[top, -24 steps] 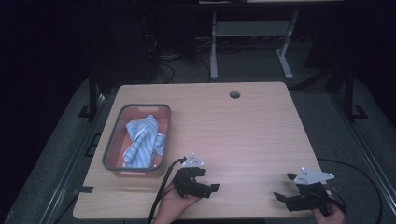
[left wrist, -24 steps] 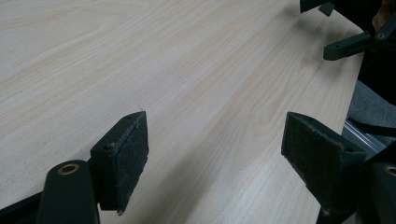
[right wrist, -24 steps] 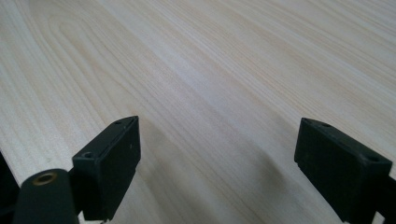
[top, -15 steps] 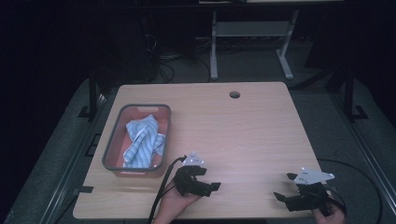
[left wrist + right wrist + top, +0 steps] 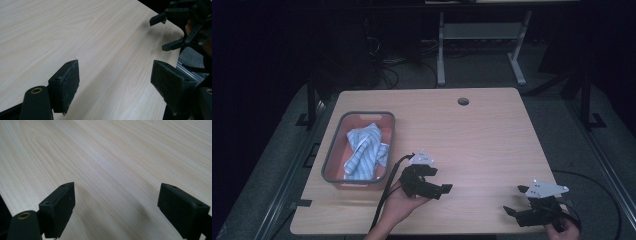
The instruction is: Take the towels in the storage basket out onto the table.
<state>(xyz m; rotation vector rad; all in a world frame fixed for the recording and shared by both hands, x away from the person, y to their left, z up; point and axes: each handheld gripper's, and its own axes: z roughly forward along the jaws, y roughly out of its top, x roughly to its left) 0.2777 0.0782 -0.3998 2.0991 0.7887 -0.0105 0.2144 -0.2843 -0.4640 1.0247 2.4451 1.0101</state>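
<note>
Nothing much is shifting since the earlier frames: you are keeping both hands parked at the near edge of the desk (image 5: pixel 492 130), and the cloth is lying where it was.

Starting at the left, the grey-rimmed bin (image 5: pixel 332 150) with its pink floor is sitting near the desk's left edge, and the blue-and-white striped cloth (image 5: pixel 364 150) is lying crumpled inside it, bunched toward the middle and near end. Being the thing nearest your left tool, it is probably what you are about to go for, and it is resting loose enough that a pinch on one raised fold should lift it.

Just to the right of the bin, you are holding the left hand-held gripper (image 5: pixel 437 189) low over the bare wood, its jaws standing wide apart with nothing between them. It is pointing to the right, away from the bin, so you will likely need to swing it round before reaching in.

Farther right, well apart from the first, you are holding the right hand-held gripper (image 5: pixel 514 204) near the desk's right corner, its jaws likewise spread and empty, pointing left over open wood. Both seem to be waiting in a ready pose, opened in advance so a grasp can follow without delay.
</note>
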